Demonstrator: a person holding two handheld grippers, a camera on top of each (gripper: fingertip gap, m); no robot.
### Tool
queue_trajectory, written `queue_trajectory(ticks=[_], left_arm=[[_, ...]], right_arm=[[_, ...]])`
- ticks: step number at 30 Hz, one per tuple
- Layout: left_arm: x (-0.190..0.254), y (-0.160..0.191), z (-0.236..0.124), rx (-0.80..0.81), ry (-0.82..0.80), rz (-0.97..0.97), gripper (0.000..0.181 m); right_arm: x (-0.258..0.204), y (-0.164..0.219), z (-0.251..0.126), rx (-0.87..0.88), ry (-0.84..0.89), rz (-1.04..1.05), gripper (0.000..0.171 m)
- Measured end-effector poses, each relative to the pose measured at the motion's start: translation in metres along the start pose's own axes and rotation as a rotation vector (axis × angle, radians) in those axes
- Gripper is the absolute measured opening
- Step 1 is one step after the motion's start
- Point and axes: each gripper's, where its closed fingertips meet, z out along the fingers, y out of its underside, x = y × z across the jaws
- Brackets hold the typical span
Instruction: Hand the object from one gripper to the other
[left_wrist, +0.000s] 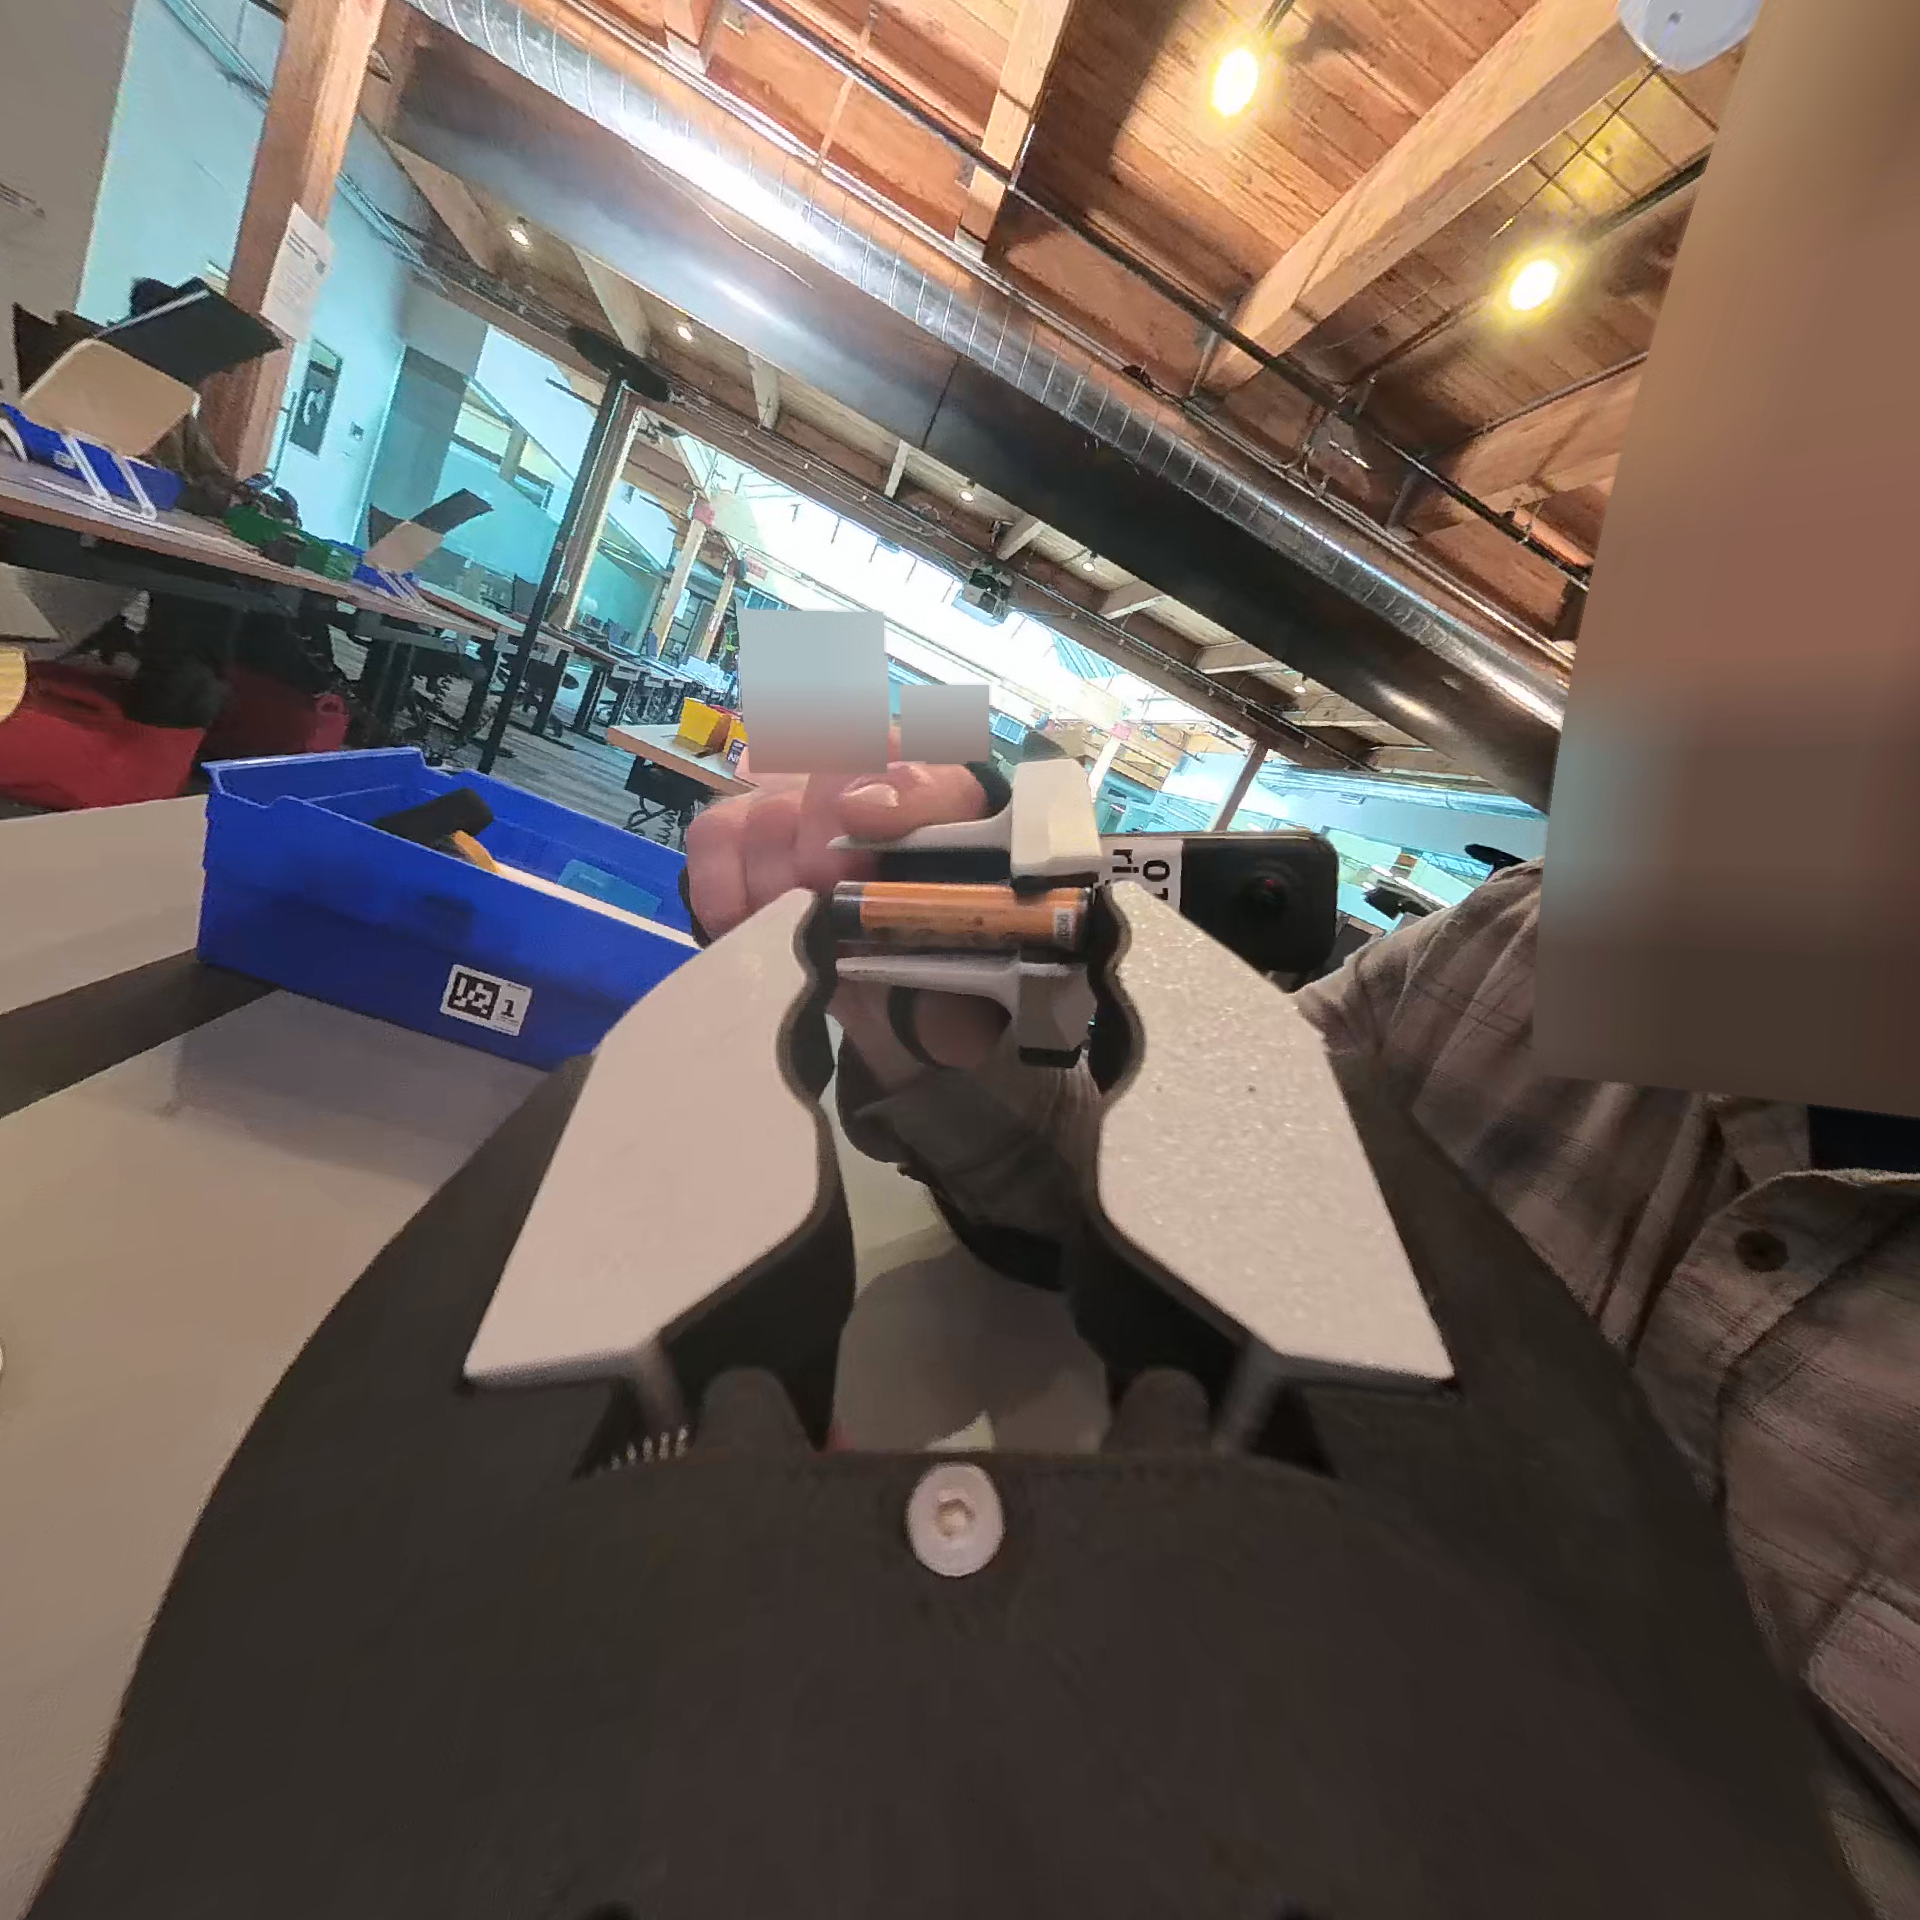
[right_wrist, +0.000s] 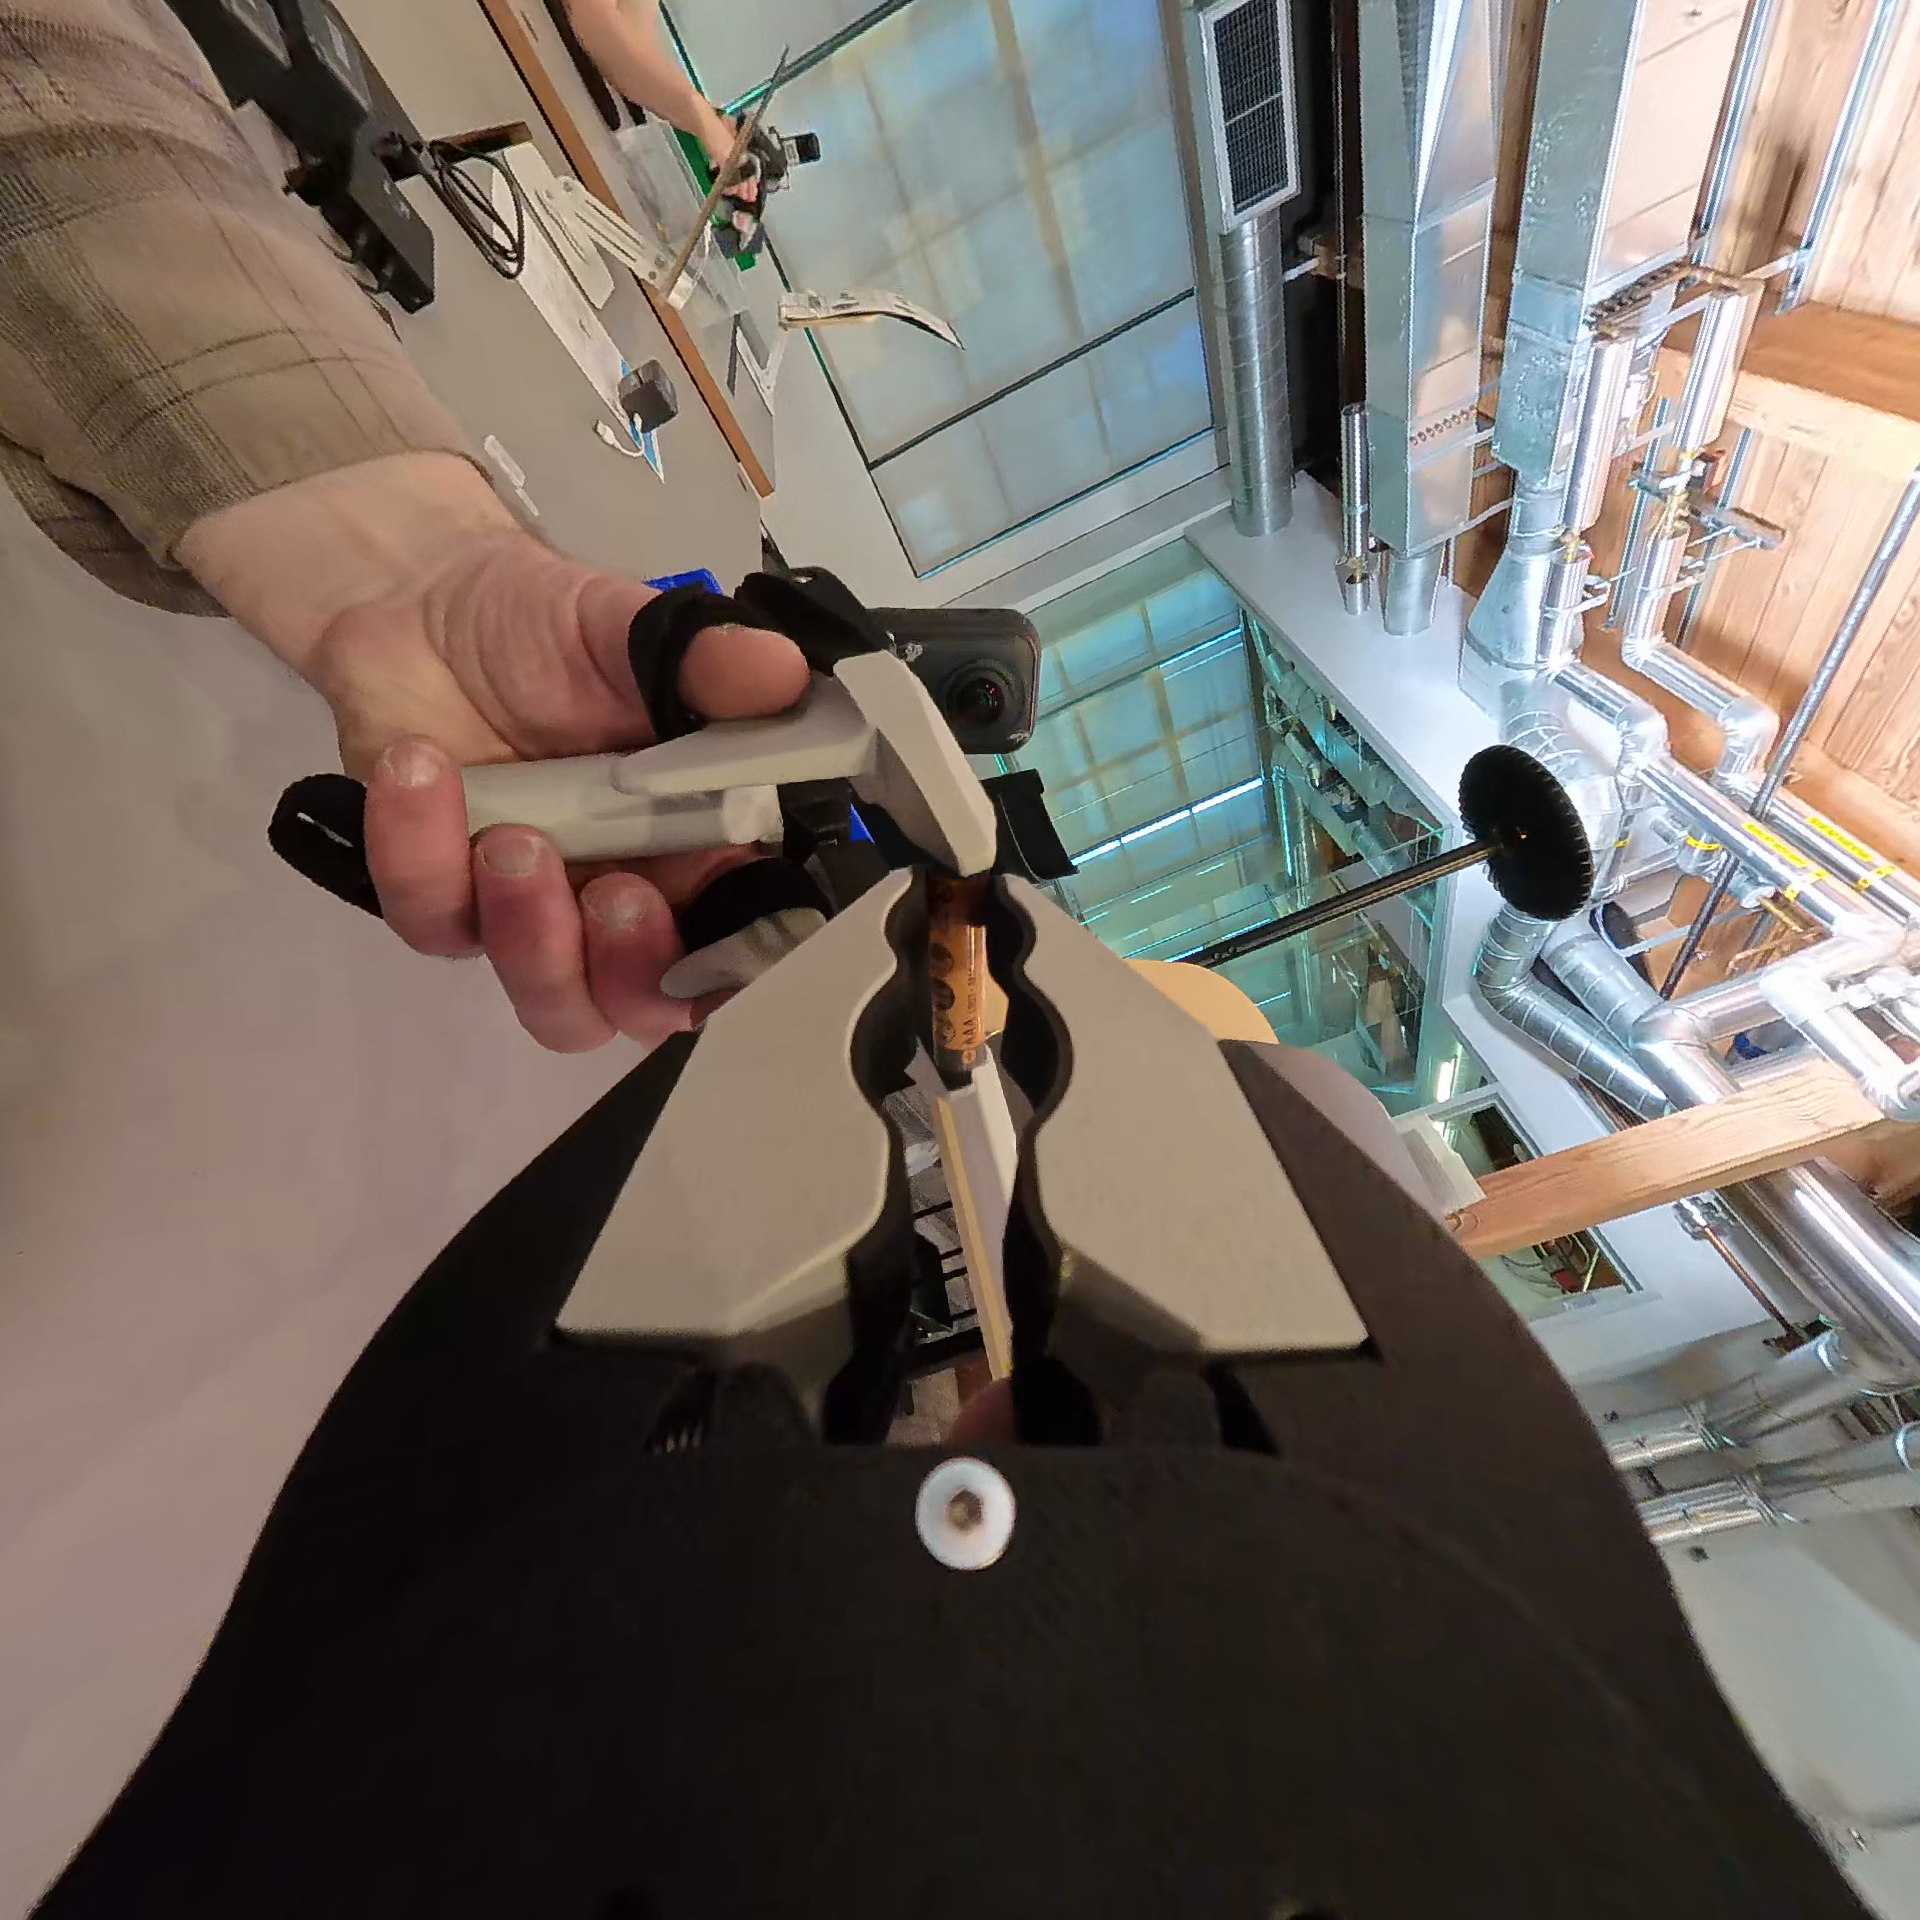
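An orange and black battery (left_wrist: 961, 920) is held in the air between both grippers. My left gripper (left_wrist: 961, 920) has its two grey fingertips on the battery's two ends. My right gripper (left_wrist: 842, 906), held in a person's hand (left_wrist: 758, 862), has its white fingers pressed above and below the battery's body. In the right wrist view the battery (right_wrist: 961, 977) lies lengthwise between the wavy fingers of my right gripper (right_wrist: 954, 888). There the left gripper (right_wrist: 966, 971) has one finger at each end of the battery.
A blue bin (left_wrist: 416, 904) with a few items stands on the grey table (left_wrist: 208, 1195) to the left. The person's plaid sleeve (left_wrist: 1558, 1143) is close on the right. Black devices and cables (right_wrist: 364, 208) lie on a table behind the hand (right_wrist: 499, 727). Left and right tips are no more than a few centimetres apart.
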Motion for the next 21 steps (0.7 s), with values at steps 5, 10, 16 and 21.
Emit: queue_trajectory(ticks=[5, 10, 16, 21], left_arm=[[-0.001, -0.002, -0.001, 0.019, -0.022, 0.052, 0.046], [-0.001, -0.009, -0.006, 0.041, -0.042, 0.094, 0.046], [0.001, -0.019, -0.014, 0.057, -0.025, 0.109, 0.046], [0.014, -0.013, -0.013, 0.015, 0.059, 0.099, 0.046]], right_arm=[[0.000, 0.000, 0.001, -0.013, 0.008, -0.014, 0.007], [0.001, 0.004, 0.000, -0.043, 0.005, -0.046, 0.024], [0.012, 0.011, -0.006, -0.086, 0.034, -0.094, 0.025], [0.013, 0.012, -0.008, -0.117, 0.028, -0.161, 0.024]])
